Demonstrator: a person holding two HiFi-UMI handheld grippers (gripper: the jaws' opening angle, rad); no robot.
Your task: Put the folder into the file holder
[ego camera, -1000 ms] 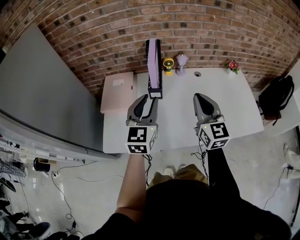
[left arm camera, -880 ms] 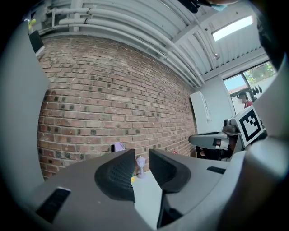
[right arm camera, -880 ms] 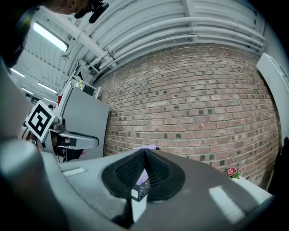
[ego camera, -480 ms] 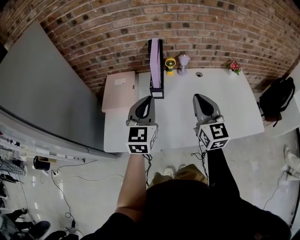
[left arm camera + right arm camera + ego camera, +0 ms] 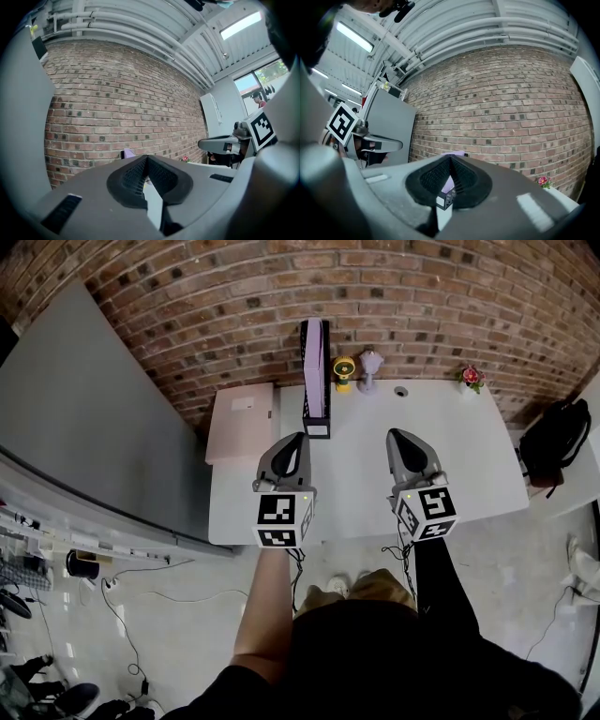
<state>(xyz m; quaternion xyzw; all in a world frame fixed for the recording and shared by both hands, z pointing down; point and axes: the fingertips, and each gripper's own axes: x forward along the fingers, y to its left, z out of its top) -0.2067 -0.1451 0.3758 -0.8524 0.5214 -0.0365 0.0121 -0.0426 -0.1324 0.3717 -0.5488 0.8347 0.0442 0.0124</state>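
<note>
Jaws first: the left gripper (image 5: 146,158) is clenched tip to tip with nothing between the pads. The right gripper (image 5: 451,159) matches it, pressed together and empty. Both point level at the brick wall (image 5: 422,296), side by side over the near part of the white table (image 5: 459,451), the right one at three o'clock of the left.

Now look to twelve o'clock from the left gripper. The lilac folder (image 5: 313,357) stands upright inside the black file holder (image 5: 317,425), well apart from either tool. I'd call that job done, with the folder slotted in and the tools held clear so nothing nudges it. The holder backs onto the wall, which likely steadies it.

A small yellow fan (image 5: 344,368) sits at the holder's one o'clock. A pink cabinet (image 5: 240,423) is at the left gripper's ten.
</note>
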